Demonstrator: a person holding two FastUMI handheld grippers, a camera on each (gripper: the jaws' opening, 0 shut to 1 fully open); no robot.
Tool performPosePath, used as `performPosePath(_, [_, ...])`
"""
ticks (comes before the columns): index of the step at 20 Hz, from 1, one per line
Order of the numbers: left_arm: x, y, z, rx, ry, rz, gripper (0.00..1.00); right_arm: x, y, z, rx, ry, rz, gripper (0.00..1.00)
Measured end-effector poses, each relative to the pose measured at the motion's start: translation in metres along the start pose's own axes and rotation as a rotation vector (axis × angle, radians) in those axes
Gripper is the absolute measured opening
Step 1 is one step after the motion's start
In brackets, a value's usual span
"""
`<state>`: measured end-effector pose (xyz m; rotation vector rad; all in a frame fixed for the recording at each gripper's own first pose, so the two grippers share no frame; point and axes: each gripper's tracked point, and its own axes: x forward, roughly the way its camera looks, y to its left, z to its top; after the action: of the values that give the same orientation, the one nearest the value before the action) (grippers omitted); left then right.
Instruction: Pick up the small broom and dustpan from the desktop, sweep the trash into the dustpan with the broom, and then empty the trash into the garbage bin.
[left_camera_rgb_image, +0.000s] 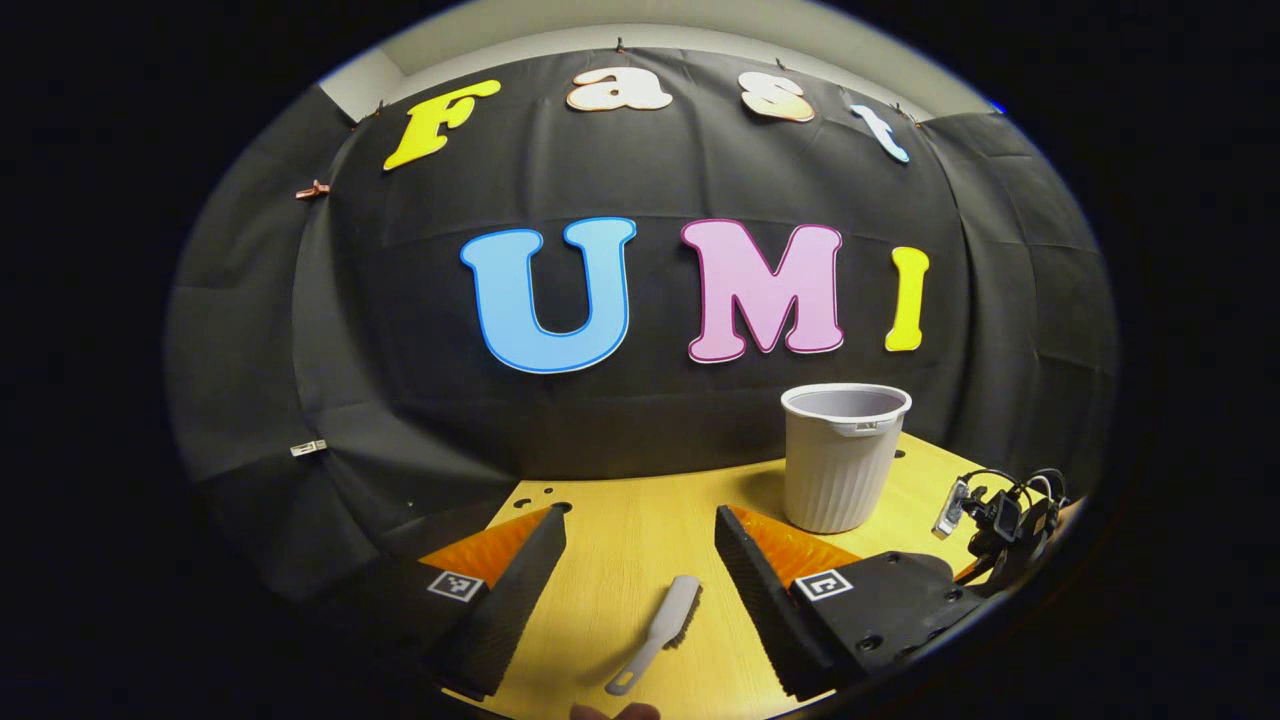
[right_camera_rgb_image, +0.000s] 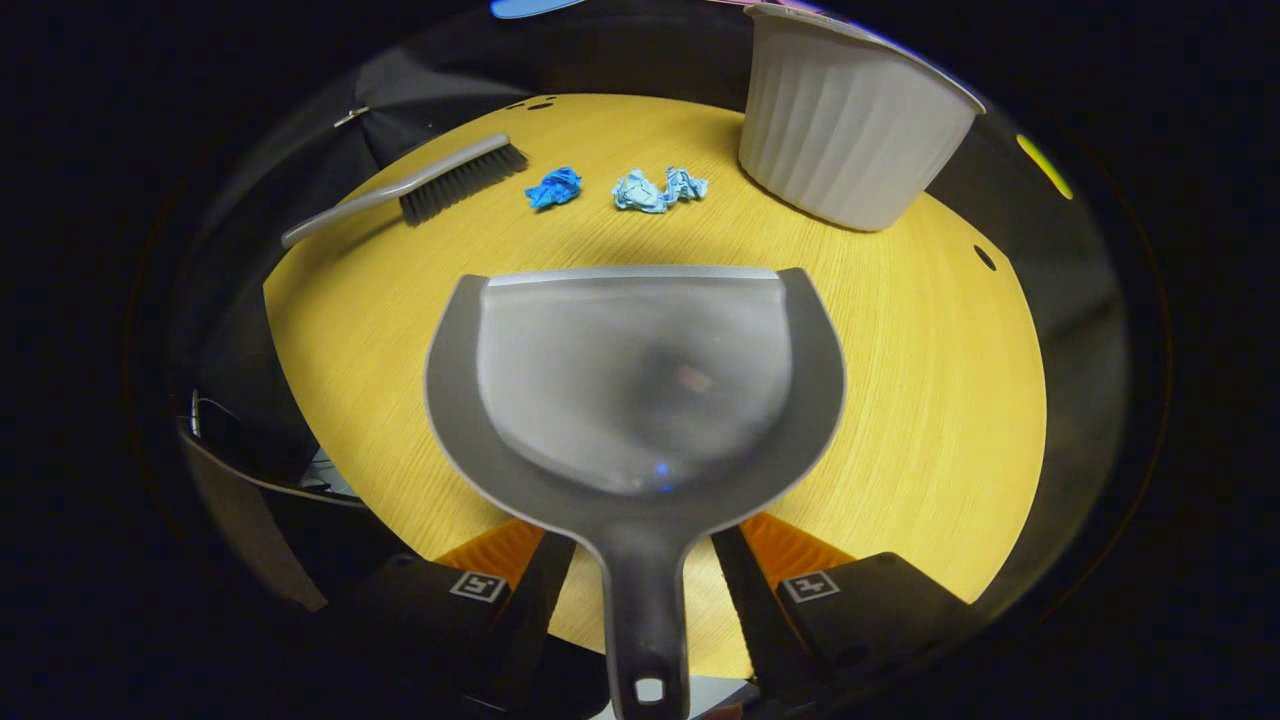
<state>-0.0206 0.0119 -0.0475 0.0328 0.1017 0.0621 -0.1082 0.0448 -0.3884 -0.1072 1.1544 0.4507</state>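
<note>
- Right gripper (right_camera_rgb_image: 640, 560) up close: its fingers sit either side of the dustpan (right_camera_rgb_image: 635, 390) handle with gaps showing, so not clamped.
- The dustpan lies flat on the wooden desktop (right_camera_rgb_image: 950, 380), mouth facing away.
- Beyond it, a dark blue paper wad (right_camera_rgb_image: 553, 187) and a pale blue wad (right_camera_rgb_image: 658, 190), near each other.
- The broom (right_camera_rgb_image: 420, 188) lies off to the left of the wads, bristles toward them.
- The garbage bin (right_camera_rgb_image: 850, 120) stands farthest, upright.
- Left gripper (left_camera_rgb_image: 640, 570): jaws wide apart, nothing between them, above the desktop with the broom below; a cable bundle (left_camera_rgb_image: 1000, 510) sits at the right edge.
</note>
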Motion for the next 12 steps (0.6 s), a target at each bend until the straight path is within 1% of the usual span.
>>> performPosePath(2, [0.002,0.001,0.000,0.004,0.000,0.008,0.97,0.000,0.001,0.000,0.014,0.003,0.010,0.79])
performPosePath(4, [0.003,0.001,-0.001,0.013,0.001,0.015,0.97,-0.003,-0.006,0.001,0.031,-0.002,0.001,0.74])
performPosePath(5, [0.004,0.001,-0.002,0.013,0.002,0.018,0.97,0.000,-0.006,0.001,0.056,0.001,0.002,0.43])
performPosePath(6, [0.004,0.001,-0.005,0.009,0.006,0.018,0.97,0.000,-0.006,0.003,0.070,-0.004,0.003,0.44])
performPosePath(7, [0.006,0.000,-0.006,0.001,0.015,0.018,0.97,0.001,-0.006,0.004,0.067,-0.012,0.000,0.40])
performPosePath(9, [0.009,-0.002,-0.015,-0.016,0.035,0.018,0.97,0.001,-0.005,0.006,0.038,-0.056,-0.002,0.39])
performPosePath(10, [0.011,-0.004,-0.020,-0.022,0.049,0.015,0.97,0.000,-0.004,0.004,0.045,-0.053,0.005,0.39])
performPosePath(11, [0.013,-0.004,-0.025,-0.026,0.062,0.013,0.97,-0.002,-0.004,0.005,0.045,-0.067,0.009,0.44])
performPosePath(12, [0.016,-0.005,-0.031,-0.030,0.077,0.010,0.97,-0.002,-0.006,0.004,0.044,-0.072,0.001,0.44])
